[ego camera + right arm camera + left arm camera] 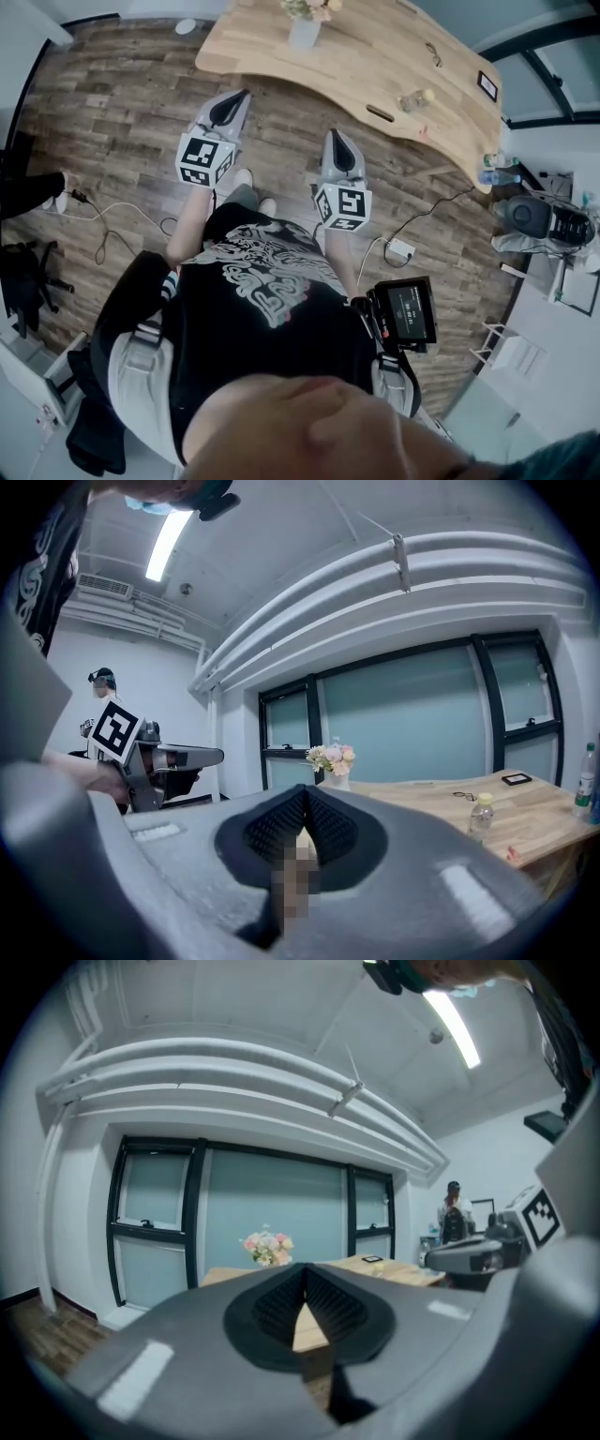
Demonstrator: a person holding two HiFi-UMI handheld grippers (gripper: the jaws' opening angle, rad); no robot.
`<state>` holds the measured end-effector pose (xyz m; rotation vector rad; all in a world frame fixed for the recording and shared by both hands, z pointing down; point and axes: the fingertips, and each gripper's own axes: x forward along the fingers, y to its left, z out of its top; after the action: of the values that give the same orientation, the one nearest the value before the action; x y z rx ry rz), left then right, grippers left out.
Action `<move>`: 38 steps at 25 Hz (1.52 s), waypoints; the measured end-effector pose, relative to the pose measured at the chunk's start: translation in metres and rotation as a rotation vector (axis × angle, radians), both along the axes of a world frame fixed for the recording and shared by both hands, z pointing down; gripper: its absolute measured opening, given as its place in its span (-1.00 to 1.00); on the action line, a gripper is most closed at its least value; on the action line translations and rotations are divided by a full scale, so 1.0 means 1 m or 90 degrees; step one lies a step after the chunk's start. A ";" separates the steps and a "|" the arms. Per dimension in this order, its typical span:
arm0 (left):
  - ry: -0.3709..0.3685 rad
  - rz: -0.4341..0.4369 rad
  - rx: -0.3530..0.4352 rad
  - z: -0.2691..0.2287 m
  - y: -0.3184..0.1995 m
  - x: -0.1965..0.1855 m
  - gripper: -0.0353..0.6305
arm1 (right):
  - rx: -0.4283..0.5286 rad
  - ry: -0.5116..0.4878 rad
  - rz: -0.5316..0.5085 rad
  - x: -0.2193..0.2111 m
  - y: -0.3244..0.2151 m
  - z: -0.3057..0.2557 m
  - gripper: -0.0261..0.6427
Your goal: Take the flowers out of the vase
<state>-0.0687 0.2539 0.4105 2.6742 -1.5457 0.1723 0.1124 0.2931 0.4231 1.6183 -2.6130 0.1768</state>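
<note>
Flowers [312, 9] stand far off in the vase [304, 34]; my left hand-held gripper [238, 96] and right hand-held gripper [335, 137], both pressed together, should spread first.

A person in a black printed shirt [272, 319] stands on a wood-plank floor [112, 112], holding the left gripper [240, 96] and the right gripper [335, 135] out ahead. Both have their jaws together and stop short of the pale wooden table [375, 56]. Toward the table's left end stands a vase [304, 34] of flowers [312, 7], well apart from both grippers — a bottle [415, 99] lies further right. On the floor by the person's right side sits a white power strip [399, 248].
</note>
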 end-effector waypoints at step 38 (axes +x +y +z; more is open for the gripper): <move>0.011 0.004 -0.024 0.040 -0.348 -0.039 -0.93 | -0.014 -0.024 0.010 -0.007 -0.348 0.019 -0.93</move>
<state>-0.1081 -0.0941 0.4508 2.6453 -1.5149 0.1766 0.1053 -0.0552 0.4424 1.6446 -2.6165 0.2394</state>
